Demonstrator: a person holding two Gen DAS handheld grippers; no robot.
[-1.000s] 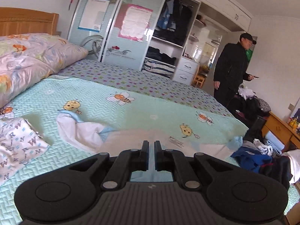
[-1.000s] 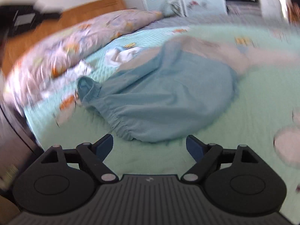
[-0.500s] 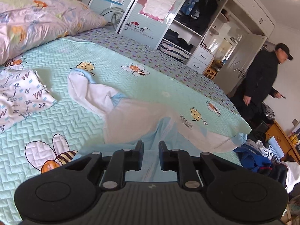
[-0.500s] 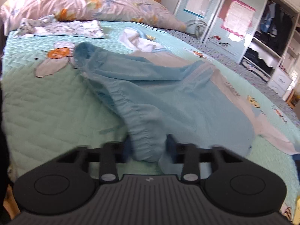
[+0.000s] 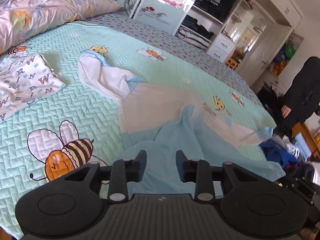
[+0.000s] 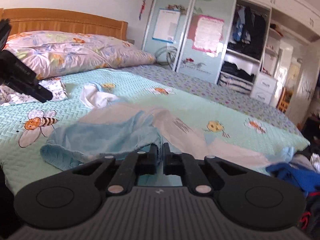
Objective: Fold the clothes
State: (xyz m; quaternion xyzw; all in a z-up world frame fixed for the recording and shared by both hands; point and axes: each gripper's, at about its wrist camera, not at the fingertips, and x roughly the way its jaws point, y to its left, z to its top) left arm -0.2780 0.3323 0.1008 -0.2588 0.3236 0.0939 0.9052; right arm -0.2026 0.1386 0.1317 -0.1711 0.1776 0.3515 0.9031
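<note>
1. Low in the centre of the right wrist view, our right gripper (image 6: 160, 154) has just closed its jaws, which were wide apart a second ago, and now pinches the gathered hem of the light-blue and white long-sleeved cotton garment (image 6: 112, 132), holding that edge slightly raised off the bed.
2. At the bottom centre of the left wrist view, our left gripper (image 5: 161, 165) has just been opening from nearly shut to partly open; the blue cloth lies under and between the jaws, but the pads do not press it.
3. Across the middle of both views the garment lies spread on the mint-green quilted bedspread with bee prints (image 5: 60, 108), one white sleeve (image 5: 104, 76) reaching toward the upper left.
4. At the left edge sits a folded white cloth printed with letters (image 5: 24, 82), apart from the garment.
5. We judge that one edge is secured and the fold itself not yet made; the left gripper probably needs a hold on the hem first.
</note>
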